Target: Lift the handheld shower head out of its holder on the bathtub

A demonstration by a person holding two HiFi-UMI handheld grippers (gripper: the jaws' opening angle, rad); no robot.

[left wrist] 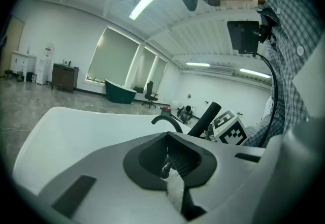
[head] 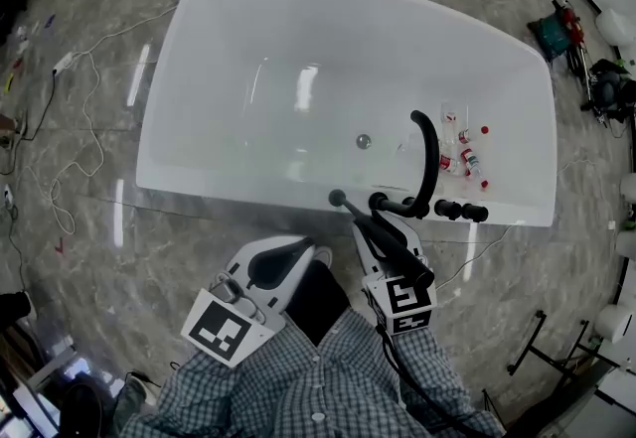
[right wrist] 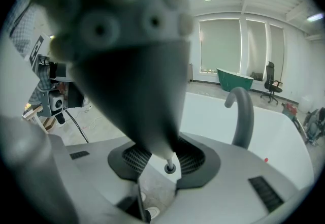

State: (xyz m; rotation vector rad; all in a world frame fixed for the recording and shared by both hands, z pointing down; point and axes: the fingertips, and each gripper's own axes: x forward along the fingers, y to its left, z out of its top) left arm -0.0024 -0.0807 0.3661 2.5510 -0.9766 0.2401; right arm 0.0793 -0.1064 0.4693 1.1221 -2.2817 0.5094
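The white bathtub (head: 199,183) fills the middle of the head view, with a black arched spout (head: 428,153) and black taps (head: 462,212) on its near rim. The black handheld shower head (head: 343,200) is off the rim and slants back toward the person. My right gripper (head: 366,225) is shut on its handle. In the right gripper view the shower head (right wrist: 137,65) looms large and tapers down between the right gripper's (right wrist: 170,166) jaws. My left gripper (head: 313,254) hangs left of it, open and empty; the left gripper (left wrist: 170,167) holds nothing.
Several small red-capped bottles (head: 467,161) lie in the tub near the spout, and the drain (head: 364,141) sits mid-tub. Cables (head: 75,143) trail over the marble floor at left. A black stand (head: 532,347) and tools (head: 556,29) are at right.
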